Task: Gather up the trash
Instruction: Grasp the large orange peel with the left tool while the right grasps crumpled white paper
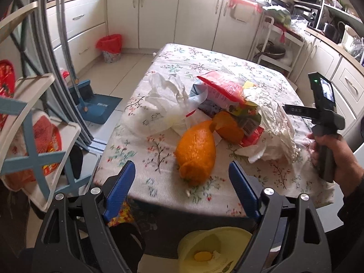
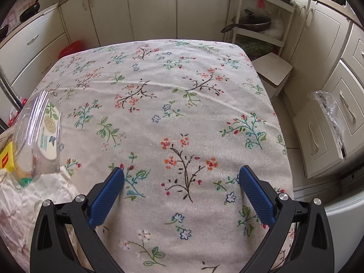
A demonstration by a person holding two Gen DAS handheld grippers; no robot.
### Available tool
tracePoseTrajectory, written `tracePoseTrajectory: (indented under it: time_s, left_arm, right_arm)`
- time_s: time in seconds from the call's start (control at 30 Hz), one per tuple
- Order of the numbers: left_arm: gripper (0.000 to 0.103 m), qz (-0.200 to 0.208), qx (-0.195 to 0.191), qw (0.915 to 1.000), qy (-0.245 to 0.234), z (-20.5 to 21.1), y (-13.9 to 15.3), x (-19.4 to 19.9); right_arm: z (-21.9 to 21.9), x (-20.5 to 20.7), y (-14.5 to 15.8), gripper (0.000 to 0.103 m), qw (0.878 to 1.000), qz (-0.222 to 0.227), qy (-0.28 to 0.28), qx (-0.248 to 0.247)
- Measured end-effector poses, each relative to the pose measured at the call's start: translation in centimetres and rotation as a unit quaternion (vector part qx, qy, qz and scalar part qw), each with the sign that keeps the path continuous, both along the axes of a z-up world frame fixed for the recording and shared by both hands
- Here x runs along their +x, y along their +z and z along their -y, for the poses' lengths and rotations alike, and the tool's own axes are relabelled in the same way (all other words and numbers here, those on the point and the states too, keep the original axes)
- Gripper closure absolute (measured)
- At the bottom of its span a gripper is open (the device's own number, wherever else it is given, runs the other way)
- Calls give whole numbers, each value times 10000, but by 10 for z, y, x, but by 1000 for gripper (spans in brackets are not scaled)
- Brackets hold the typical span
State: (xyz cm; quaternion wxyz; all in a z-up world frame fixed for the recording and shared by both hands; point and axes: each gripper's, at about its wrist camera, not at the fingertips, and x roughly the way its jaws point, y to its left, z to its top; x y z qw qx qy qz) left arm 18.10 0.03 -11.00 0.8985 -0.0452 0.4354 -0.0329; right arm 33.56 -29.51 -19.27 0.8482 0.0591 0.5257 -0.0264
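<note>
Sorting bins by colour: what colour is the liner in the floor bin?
Red liner, clearest in the left wrist view.

Both wrist views look down, sharing tablecloth (image 1: 159,159)

A home kitchen: cream cabinet doors (image 1: 159,16) line the walls, and a dark lidded pan (image 2: 252,21) sits on a white rack (image 2: 261,11).

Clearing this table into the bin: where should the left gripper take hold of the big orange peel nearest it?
Grip the orange peel across its narrow lower end, coming from the near table edge. It lies lengthwise toward the left gripper, whose open jaws already straddle that end; the far end touches other trash.
</note>
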Motion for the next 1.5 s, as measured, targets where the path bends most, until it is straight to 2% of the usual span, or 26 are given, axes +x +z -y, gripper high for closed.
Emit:
tracePoseTrajectory:
  time_s: [0.07, 0.2, 0.27, 0.3, 0.4, 0.53, 0.67, 0.77, 0.87, 1.0, 1.03, 1.07, 1.13, 1.17, 1.33, 1.5]
  left_arm:
    - [31, -89, 39, 9999, -138, 5, -7, 13]
    - [57, -413, 115, 9987, -271, 13, -24, 33]
    - [62, -512, 104, 9981, -326, 17, -31, 40]
    - [68, -500, 103, 9980, -359, 20, -31, 41]
    - [77, -517, -4, 9978, -411, 22, -30, 42]
    - [80, -502, -81, 9978, -416, 21, -26, 37]
    - [80, -412, -269, 9981, -380, 10, -17, 29]
    - [80, -392, -510, 9973, -343, 3, -13, 23]
    - [80, -254, -545, 9975, -378, 2, -7, 17]
    - [80, -177, -572, 9975, -379, 0, -4, 11]
    - [80, -173, -580, 9975, -365, -1, -4, 10]
    - [80, -154, -592, 9975, -343, -2, -3, 8]
    - [80, -118, -603, 9976, -323, -5, -1, 6]
    - [80, -83, -610, 9976, -313, -6, 0, 4]
    - [80, 48, -634, 9975, -295, -8, 5, -4]
    - [80, 240, -653, 9971, -312, -9, 13, -7]
  right_arm:
    - [3, -5, 6, 7, 9999, 22, -25, 127]
    - [2, -18, 37, 7, 9991, 378, 127, 119]
    - [3, -26, 53, 7, 9982, 504, 218, 232]
    - [3, -29, 56, 7, 9979, 518, 255, 298]
    - [-2, -39, 61, 7, 9960, 467, 450, 618]
    - [-13, -52, 63, 7, 9906, 270, 791, 1088]
    - [-36, -72, 69, 7, 9766, 163, 1406, 1620]
    - [-62, -82, 62, 7, 9689, 11, 1890, 1598]
    - [-83, -86, 47, 7, 9654, -212, 2119, 1501]
    - [-83, -89, 40, 8, 9577, -197, 2088, 1970]
    - [-80, -89, 42, 21, 9537, -178, 2052, 2192]
    - [-76, -91, 43, 39, 9521, -182, 2021, 2289]
    - [-69, -93, 45, 52, 9497, -104, 1930, 2463]
    - [-66, -94, 45, 64, 9492, -88, 1904, 2504]
    - [-54, -102, 55, 81, 9498, 133, 1767, 2580]
    - [-36, -106, 71, 84, 9477, 489, 1570, 2736]
